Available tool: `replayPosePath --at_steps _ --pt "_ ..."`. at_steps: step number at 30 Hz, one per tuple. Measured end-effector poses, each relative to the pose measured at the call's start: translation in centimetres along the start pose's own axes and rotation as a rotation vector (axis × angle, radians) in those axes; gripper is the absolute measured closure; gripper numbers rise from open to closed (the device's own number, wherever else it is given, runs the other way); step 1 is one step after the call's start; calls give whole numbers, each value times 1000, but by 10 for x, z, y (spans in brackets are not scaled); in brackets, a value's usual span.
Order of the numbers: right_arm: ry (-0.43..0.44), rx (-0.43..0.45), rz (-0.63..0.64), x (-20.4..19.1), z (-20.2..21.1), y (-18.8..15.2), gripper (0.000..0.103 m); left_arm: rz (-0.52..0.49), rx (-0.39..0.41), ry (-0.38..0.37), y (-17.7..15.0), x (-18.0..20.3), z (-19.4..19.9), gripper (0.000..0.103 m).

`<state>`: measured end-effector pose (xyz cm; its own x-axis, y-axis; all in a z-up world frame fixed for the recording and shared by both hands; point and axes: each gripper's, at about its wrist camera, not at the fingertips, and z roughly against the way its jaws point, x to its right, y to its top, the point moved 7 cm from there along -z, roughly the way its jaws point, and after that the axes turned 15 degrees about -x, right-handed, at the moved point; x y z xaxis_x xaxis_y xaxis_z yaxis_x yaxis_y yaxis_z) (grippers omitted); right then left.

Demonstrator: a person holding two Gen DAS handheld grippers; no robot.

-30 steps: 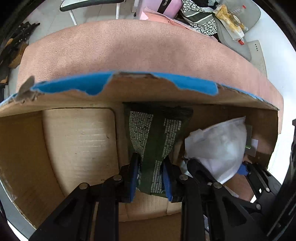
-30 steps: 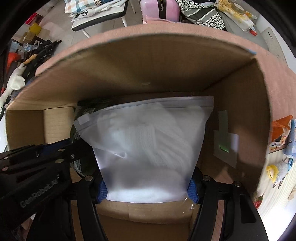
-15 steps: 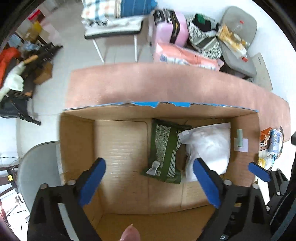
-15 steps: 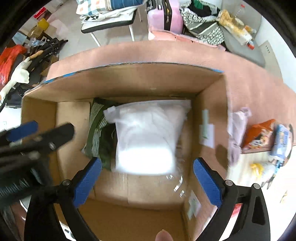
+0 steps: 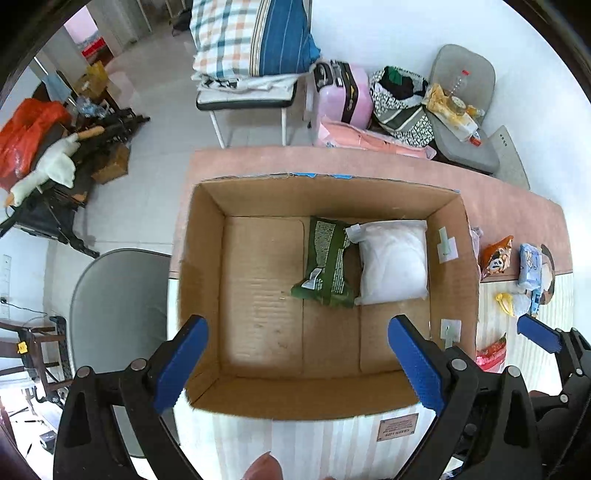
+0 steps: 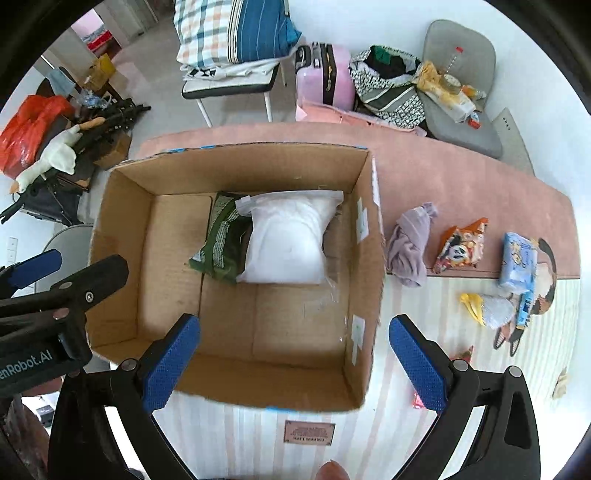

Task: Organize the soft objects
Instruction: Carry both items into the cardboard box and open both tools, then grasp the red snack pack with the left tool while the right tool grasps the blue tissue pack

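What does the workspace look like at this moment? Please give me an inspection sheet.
Surface: pink cloth and striped mat under an open cardboard box.
Job's things: green packet and white bag side by side in the box; lilac cloth, orange packet, blue pack outside, to its right.
Clutter: yellow wrapper on the mat.
Grippers: left tool and right tool open, empty, above the box.
Cables: nothing seen.
Surroundings: chair with folded bedding, pink suitcase, goose plush.
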<state>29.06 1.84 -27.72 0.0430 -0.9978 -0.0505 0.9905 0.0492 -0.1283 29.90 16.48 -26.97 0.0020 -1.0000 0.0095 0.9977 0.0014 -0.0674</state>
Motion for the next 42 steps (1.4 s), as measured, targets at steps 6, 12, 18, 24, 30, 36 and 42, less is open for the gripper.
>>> replayPosePath --at_steps 6,12,18,24,30,36,42 --pt "14 56 12 -5 28 -32 0 28 65 13 -28 -8 26 3" --pt "49 82 18 -9 42 -61 0 31 93 29 -50 -8 42 3" --pt "139 115 -23 12 53 -75 0 -43 158 82 -58 31 66 3" --pt "109 110 -157 108 60 -79 0 -191 201 134 -33 123 73 3" --pt "69 31 -315 248 38 -83 0 -454 147 200 -24 243 26 3" --pt "78 -74 -442 367 -13 -113 0 -784 -53 274 -61 350 -79 3" --pt "71 -202 -494 437 -80 -138 0 -997 -206 437 -101 404 -179 3"
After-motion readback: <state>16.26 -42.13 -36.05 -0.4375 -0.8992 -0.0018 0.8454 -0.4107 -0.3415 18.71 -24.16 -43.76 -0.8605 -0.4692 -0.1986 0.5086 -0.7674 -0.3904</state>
